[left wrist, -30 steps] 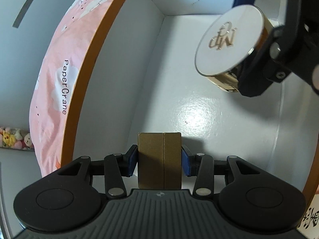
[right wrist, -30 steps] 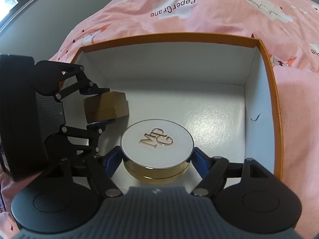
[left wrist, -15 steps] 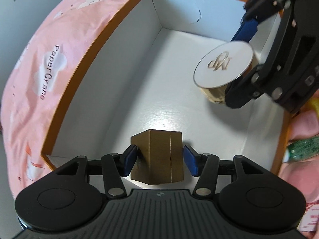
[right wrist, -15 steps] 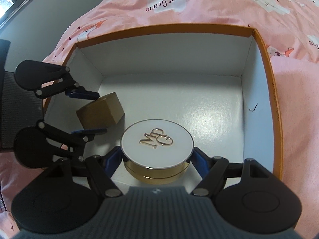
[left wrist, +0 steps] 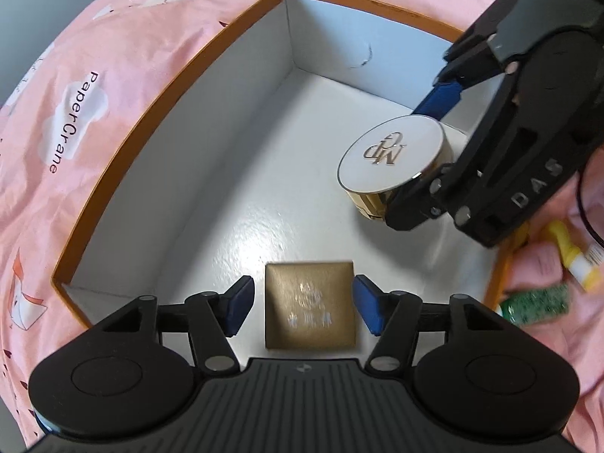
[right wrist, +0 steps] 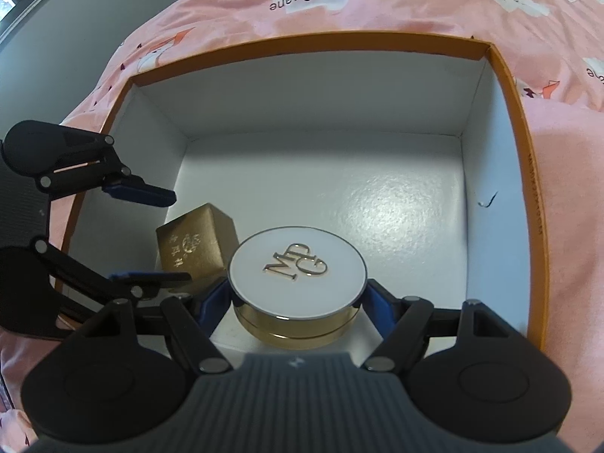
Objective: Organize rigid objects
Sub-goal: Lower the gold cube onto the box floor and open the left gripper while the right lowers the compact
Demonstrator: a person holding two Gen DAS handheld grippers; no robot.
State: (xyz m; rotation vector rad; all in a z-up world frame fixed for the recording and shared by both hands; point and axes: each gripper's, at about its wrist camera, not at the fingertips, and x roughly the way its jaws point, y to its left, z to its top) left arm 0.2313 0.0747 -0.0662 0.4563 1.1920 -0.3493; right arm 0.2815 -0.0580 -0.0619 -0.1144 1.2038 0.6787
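inside the orange-rimmed box (right wrist: 517, 173) on the pink bedspread (left wrist: 124, 56), my two grippers work side by side. my right gripper (right wrist: 296, 298) is clamped on the round tin (right wrist: 298, 283), its blue pads pressed against the gold sides, the white lid with its gold monogram facing up. seen from the left wrist, the tin (left wrist: 392, 162) sits low over the box's white floor, toward the right wall, with the right gripper (left wrist: 434, 143) reaching in over the rim; whether the tin touches the floor, i cannot tell.

my left gripper (left wrist: 304, 304) has its fingers apart, a pad on either side of the gold cube (left wrist: 309, 304) with a sliver of floor showing on each side (no contact that i can see). from the right wrist, the cube (right wrist: 194, 243) rests on the box floor near the left wall, just beside the tin, one printed face tilted toward the camera, and the left gripper (right wrist: 158, 232) straddles it from the left.

outside the box, past its right wall, a green patterned item (left wrist: 536, 302) and a yellow tube (left wrist: 573, 260) lie blurred on the bedspread.
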